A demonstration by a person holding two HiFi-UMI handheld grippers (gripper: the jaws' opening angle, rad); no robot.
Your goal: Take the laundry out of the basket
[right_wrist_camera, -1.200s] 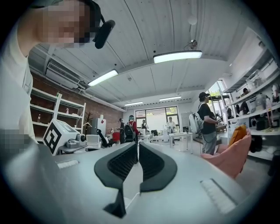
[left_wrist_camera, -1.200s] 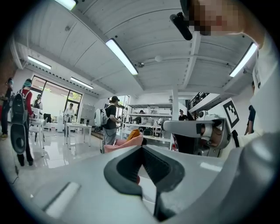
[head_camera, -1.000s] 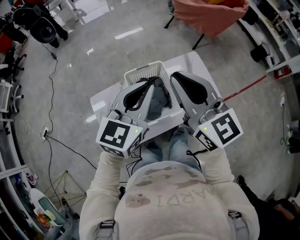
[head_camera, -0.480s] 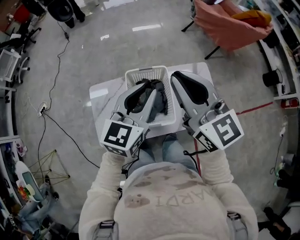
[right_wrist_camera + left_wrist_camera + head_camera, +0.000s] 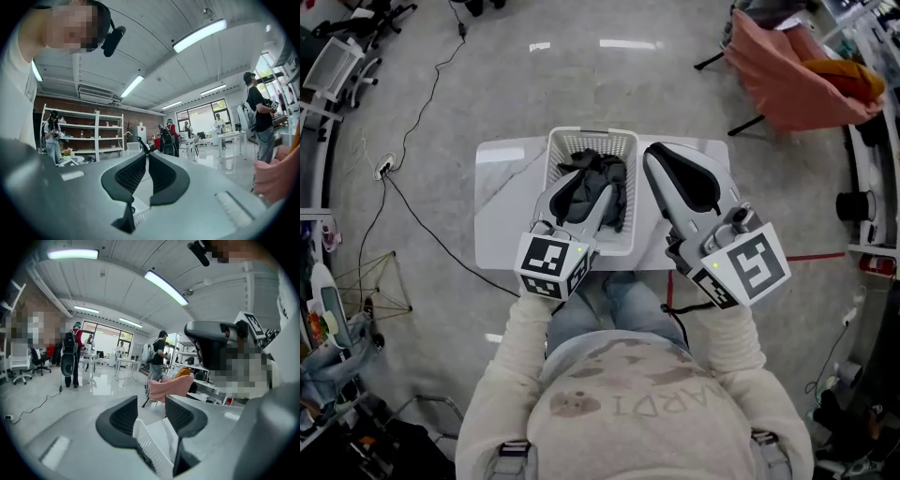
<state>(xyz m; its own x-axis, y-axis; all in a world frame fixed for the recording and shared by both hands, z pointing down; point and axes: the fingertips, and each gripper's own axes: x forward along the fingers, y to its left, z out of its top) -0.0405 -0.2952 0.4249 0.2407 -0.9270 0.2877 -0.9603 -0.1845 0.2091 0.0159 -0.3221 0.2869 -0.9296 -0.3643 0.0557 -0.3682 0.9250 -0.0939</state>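
Upper centre of the head view, what do we have now?

We have the white lattice plastic laundry basket [image 5: 591, 133] on the white rectangular table [image 5: 502, 206], with the dark crumpled laundry [image 5: 605, 173] piled inside it. Nothing is out yet.

What changed in the last second?

Mostly our framing. The floor has swung round under us, and the pink draped chair [image 5: 787, 75] went from top centre to upper right. The table sits squarer and shows all four edges. Both grippers kept roughly the same spots against the basket.

Left gripper [image 5: 592, 187]?

It's over the basket, with its tips above the dark pile. The left gripper view shows the jaws apart, with the basket's lattice wall low in the gap and no cloth between them. We can't tell from these views whether the tips touch the fabric.

Right gripper [image 5: 654, 155]?

It's right of the basket, beside its wall and above bare table. The right gripper view shows the jaws all but together, with only a sliver of gap and nothing in it.

What does that mean for the task?

We judge it's at the very start. We're lined up but haven't grabbed anything. The left gripper looks best placed, so next it should drop into the pile and close. The loose cloth may snag on the lattice or drag the light basket.
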